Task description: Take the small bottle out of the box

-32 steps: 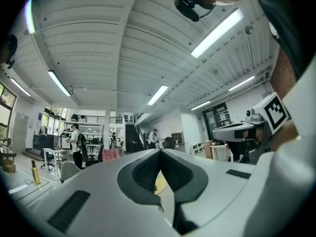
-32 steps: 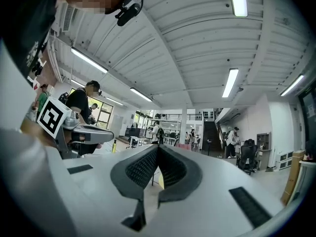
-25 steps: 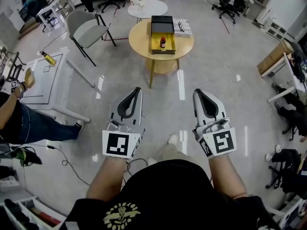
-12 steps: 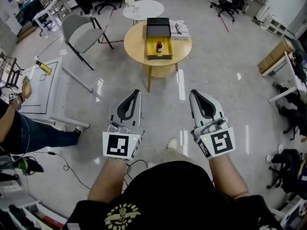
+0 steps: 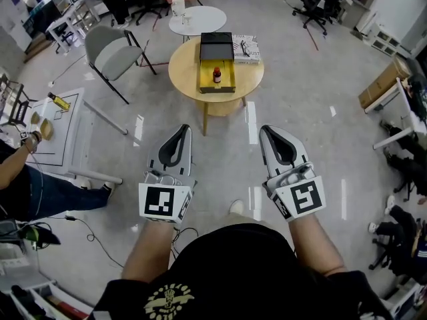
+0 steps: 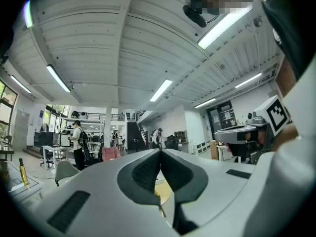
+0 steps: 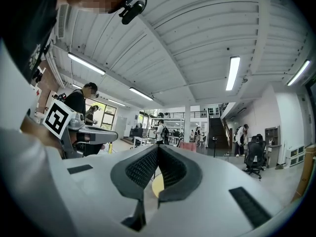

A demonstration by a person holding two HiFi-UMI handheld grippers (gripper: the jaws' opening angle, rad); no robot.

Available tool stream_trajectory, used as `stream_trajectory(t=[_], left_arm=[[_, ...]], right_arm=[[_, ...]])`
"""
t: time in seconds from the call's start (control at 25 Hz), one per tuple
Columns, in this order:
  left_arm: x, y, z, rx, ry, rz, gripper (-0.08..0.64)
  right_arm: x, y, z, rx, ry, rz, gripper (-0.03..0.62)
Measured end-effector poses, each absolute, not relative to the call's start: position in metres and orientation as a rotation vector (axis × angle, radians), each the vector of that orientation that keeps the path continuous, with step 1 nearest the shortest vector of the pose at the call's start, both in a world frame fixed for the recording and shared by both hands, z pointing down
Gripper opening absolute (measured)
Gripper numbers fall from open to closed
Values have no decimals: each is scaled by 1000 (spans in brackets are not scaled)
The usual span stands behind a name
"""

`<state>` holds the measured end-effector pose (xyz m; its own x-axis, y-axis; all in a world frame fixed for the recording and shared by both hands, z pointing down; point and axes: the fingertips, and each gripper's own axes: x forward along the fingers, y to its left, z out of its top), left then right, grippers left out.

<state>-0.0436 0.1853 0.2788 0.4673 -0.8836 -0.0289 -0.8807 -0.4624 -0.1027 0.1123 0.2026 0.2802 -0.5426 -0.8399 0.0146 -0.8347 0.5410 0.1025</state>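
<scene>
Left gripper (image 5: pixel 181 131): jaws together, empty, held level because nothing is within reach yet.
Small bottle (image 5: pixel 217 75): upright in the open box (image 5: pixel 227 84) on the round surface (image 5: pixel 187 65), well ahead of both grippers.
Right gripper (image 5: pixel 266 131): closed tight, empty, likewise pointing toward the surface.
</scene>
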Motion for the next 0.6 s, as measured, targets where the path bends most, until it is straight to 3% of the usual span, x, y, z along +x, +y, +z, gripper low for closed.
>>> stream_trajectory(t=[0.6], left_arm=[[8, 134, 272, -2543, 1621, -96, 15]], right_arm=[[158, 135, 277, 1379, -2792, -114, 12]])
